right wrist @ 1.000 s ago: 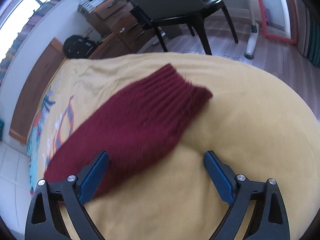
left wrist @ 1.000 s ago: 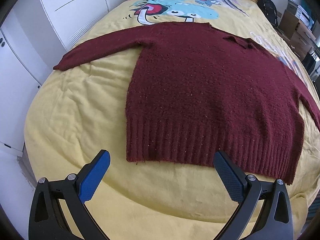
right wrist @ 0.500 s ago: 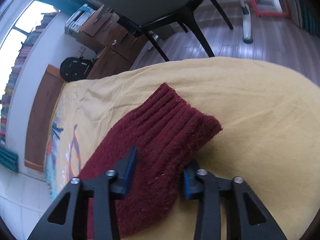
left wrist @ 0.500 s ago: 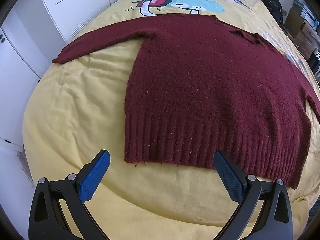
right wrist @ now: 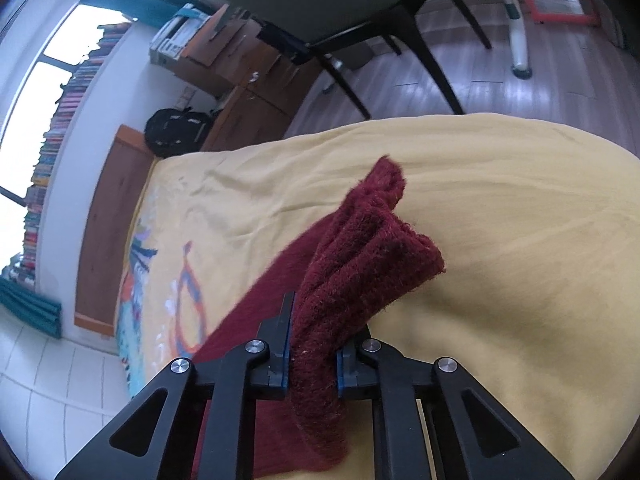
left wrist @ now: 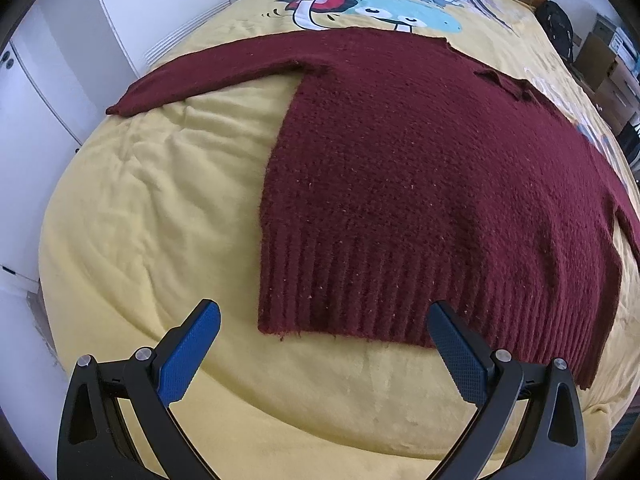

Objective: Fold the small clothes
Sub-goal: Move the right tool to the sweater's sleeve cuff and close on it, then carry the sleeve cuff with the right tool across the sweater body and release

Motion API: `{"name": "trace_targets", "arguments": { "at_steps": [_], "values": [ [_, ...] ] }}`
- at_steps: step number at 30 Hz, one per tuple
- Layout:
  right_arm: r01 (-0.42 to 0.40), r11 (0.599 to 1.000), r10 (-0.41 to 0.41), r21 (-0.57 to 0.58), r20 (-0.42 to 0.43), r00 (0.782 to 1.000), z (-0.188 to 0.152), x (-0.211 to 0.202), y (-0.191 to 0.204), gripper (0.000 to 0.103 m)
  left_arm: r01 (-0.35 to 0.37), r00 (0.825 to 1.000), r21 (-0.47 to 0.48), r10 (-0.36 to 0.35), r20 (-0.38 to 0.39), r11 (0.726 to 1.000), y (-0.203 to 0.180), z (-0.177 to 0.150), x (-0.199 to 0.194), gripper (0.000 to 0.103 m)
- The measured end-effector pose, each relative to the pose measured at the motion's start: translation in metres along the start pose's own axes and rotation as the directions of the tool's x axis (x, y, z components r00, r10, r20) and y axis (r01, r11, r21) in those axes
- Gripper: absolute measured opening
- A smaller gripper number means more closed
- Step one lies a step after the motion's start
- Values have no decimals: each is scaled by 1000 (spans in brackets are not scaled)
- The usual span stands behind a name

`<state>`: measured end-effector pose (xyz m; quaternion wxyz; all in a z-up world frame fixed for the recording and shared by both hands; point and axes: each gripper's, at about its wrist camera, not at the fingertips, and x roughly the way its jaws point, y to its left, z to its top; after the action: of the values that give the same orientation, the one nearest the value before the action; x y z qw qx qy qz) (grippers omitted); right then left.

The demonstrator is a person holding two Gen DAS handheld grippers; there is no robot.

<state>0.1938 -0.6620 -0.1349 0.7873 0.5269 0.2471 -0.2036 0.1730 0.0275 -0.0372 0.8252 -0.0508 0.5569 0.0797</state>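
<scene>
Right tongs [right wrist: 312, 354] pinch the sweater sleeve [right wrist: 360, 240]; left tongs [left wrist: 324, 344] gape wide

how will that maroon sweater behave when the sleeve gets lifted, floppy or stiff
Likely floppy: the sleeve cuff droops and bunches beyond the right gripper, whose jaws are shut on it. The thick fuzzy knit of the sweater should grip rather than slip. Its body probably drags on the yellow bedspread, so it may pull askew; the left gripper hovers open near the hem.

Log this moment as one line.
left gripper: open above hem | right gripper: shut on sleeve cuff | sweater: flat on bed
</scene>
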Motion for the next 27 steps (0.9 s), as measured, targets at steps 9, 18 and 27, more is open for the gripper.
{"name": "trace_targets", "arguments": {
  "at_steps": [9, 18, 27],
  "values": [
    [-91, 995, 88, -33, -80, 993, -19, 0, 62, 15, 33, 999, -56, -32, 12, 998, 22, -1, -3, 102],
    [-177, 980, 154, -91, -210, 965, -74, 18, 152, 14, 65, 997, -129, -59, 50, 990, 59, -2, -12, 102],
    [-276, 948, 206, -160, -355, 912, -164, 43, 247, 14, 72, 996, -228, -56, 75, 971, 111, -9, -16, 102]
  ]
}}
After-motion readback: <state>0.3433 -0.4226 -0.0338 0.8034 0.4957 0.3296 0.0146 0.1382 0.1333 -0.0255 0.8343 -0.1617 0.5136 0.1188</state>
